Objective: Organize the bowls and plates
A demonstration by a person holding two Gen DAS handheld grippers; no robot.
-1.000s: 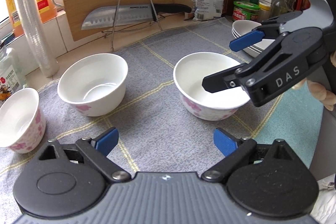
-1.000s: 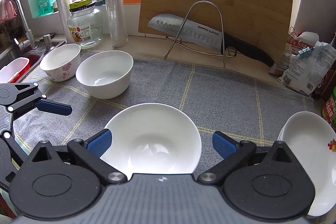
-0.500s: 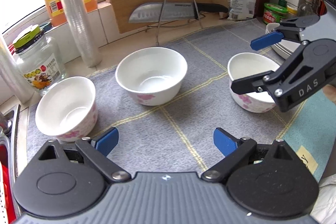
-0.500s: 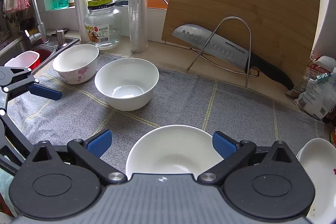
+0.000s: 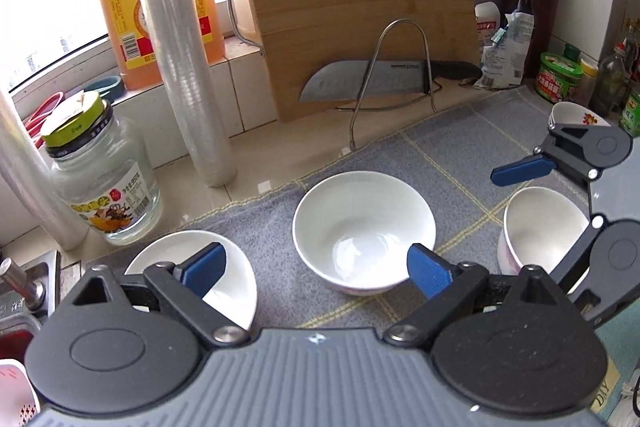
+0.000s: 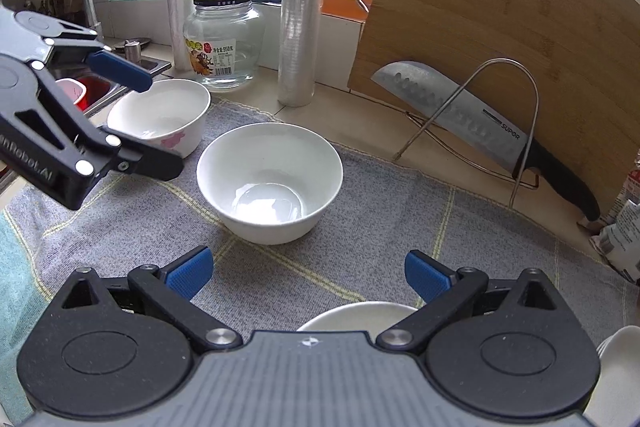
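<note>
Three bowls stand on a grey mat (image 6: 400, 227). My left gripper (image 5: 316, 267) is open and empty above the mat's near edge. Its left finger overlaps the floral bowl (image 5: 236, 279) and its right finger overlaps the plain white middle bowl (image 5: 364, 227). The right-hand bowl (image 5: 536, 223) lies under my right gripper (image 5: 548, 211), seen from the side. My right gripper (image 6: 308, 273) is open with nothing between its fingers. The middle bowl (image 6: 270, 183) is ahead of it, and the bowl rim (image 6: 356, 313) shows just under it. My left gripper (image 6: 148, 119) hovers by the floral bowl (image 6: 160, 115).
Stacked plates (image 5: 576, 115) sit at the mat's far right. A bamboo cutting board (image 6: 500, 27) leans at the back, with a cleaver (image 6: 452, 107) in a wire rack. A glass jar (image 6: 224, 43), a film roll (image 6: 300, 7) and an oil bottle (image 5: 132, 7) stand behind. The sink (image 6: 100, 87) is left.
Both grippers have moved left along the counter, still open. The floral and middle bowls now sit in front of the left gripper. The right gripper's bowl has slid to the bottom of its view.
</note>
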